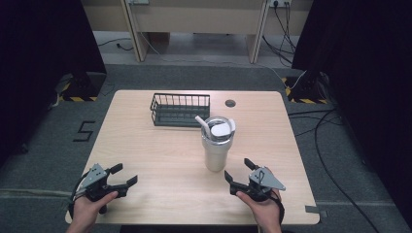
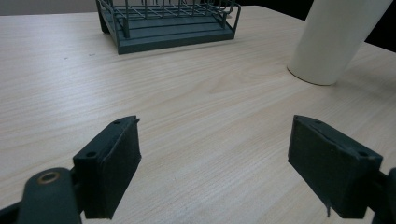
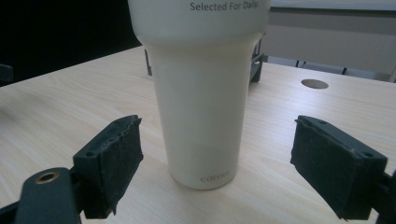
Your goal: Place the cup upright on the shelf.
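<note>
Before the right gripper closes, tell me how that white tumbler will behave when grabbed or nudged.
The tumbler looks rigid, so it should not give under the jaws. Its smooth, glossy wall may slip. It is tall, with a base narrower than its lidded top, so a push high up would probably tip it. Its fill and weight cannot be told.

Grey carpet floor; black curtains both sides; wooden desk legs behind; floor cables.
</note>
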The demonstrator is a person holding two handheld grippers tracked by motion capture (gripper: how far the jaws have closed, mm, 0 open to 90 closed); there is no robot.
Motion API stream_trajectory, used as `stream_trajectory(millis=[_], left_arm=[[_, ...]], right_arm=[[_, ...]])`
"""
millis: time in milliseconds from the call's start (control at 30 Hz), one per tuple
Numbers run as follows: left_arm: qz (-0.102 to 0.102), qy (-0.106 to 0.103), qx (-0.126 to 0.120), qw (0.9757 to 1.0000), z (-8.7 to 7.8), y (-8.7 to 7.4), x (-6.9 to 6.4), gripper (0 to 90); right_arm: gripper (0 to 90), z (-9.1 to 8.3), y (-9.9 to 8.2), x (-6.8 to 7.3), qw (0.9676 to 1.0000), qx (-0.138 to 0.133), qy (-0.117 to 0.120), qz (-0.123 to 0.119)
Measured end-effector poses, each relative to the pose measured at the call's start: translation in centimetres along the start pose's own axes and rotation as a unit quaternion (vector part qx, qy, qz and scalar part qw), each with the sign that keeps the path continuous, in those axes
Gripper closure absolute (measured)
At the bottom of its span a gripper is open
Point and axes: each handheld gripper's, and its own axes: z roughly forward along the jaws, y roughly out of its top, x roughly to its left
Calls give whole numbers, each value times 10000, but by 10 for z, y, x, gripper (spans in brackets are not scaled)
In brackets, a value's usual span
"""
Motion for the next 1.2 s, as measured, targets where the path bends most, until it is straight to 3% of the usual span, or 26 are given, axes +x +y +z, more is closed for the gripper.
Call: stream_trajectory(millis=[567,1200], left_arm=[[-4,54,-9,10000,-1,1,1,147],[-3,46,-11,10000,-1,1,1,148]], right_arm=[[154,35,12,2,9999,18,98,-27],[147,65,15,2,9997,-3,231,118]])
